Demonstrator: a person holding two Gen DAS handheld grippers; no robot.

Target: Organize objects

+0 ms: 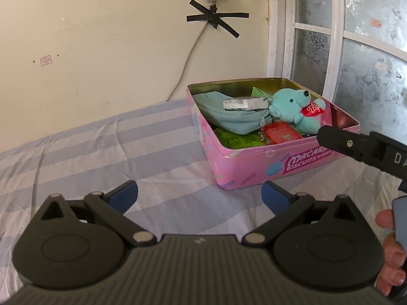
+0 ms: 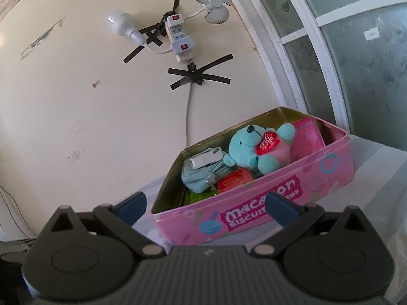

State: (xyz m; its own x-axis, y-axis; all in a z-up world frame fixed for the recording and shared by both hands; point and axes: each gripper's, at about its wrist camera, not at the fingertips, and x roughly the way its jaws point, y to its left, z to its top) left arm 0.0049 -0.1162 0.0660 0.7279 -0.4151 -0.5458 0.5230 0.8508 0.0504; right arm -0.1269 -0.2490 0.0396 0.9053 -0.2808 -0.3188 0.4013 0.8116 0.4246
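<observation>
A striped bed sheet (image 1: 106, 152) in pale blue and white covers the surface below a cream wall (image 1: 101, 50). On it, at about two o'clock in the left wrist view, sits an open pink biscuit tin (image 1: 254, 167), lid off, close to a frosted glass door (image 1: 368, 50). Inside the tin, a light blue pouch (image 1: 229, 119) lies at the nine o'clock side, with a teal teddy bear (image 1: 295, 106) holding a red heart at three o'clock, touching the pouch. A silver foil packet (image 1: 244, 103) rests on top of the pouch, and a small red box (image 1: 279, 132) lies at six o'clock.

The left gripper (image 1: 199, 195) hovers over the sheet, jaws spread and holding nothing. The right gripper (image 2: 207, 206) is likewise spread and holding nothing, just before the tin's near wall.
</observation>
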